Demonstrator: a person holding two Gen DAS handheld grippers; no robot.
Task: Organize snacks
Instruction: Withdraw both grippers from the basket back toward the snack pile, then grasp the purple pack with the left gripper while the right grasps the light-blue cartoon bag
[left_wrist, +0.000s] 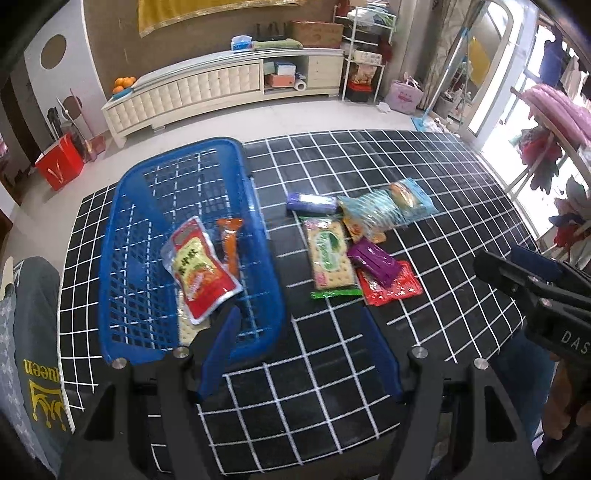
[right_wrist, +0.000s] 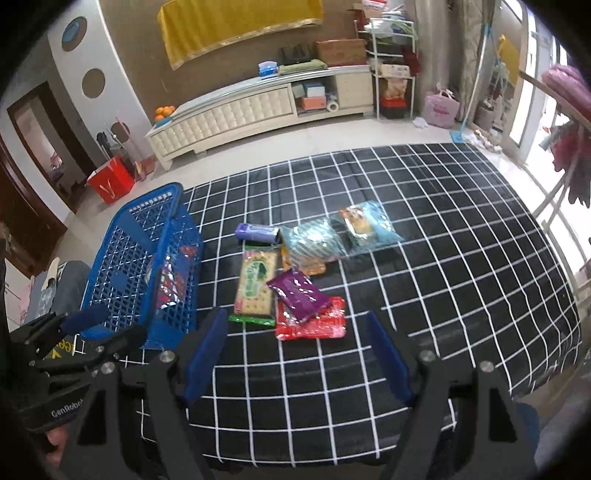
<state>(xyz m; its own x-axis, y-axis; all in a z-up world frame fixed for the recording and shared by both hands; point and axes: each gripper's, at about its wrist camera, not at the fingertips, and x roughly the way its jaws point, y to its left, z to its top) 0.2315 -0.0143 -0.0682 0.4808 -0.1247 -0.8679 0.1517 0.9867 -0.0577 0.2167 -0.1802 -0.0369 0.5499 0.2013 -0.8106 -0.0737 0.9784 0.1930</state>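
A blue plastic basket (left_wrist: 122, 236) stands on the left of the checked table and holds a red and yellow pouch (left_wrist: 201, 273) and an orange packet (left_wrist: 229, 240). Loose snacks lie to its right: a green cracker pack (left_wrist: 328, 258), a purple packet (left_wrist: 373, 260) on a red packet (left_wrist: 395, 288), a purple roll (left_wrist: 312, 201) and clear blue bags (left_wrist: 391, 206). My left gripper (left_wrist: 301, 354) is open and empty above the table by the basket's near corner. My right gripper (right_wrist: 295, 354) is open and empty, just short of the red packet (right_wrist: 314, 321). The basket also shows in the right wrist view (right_wrist: 122, 258).
The table has a black cloth with white grid lines (right_wrist: 443, 258) and ends at the near edge below both grippers. Behind it are a floor, a white low cabinet (right_wrist: 258, 107), a red bag (right_wrist: 110, 181) and a clothes rack (left_wrist: 554, 122) at the right.
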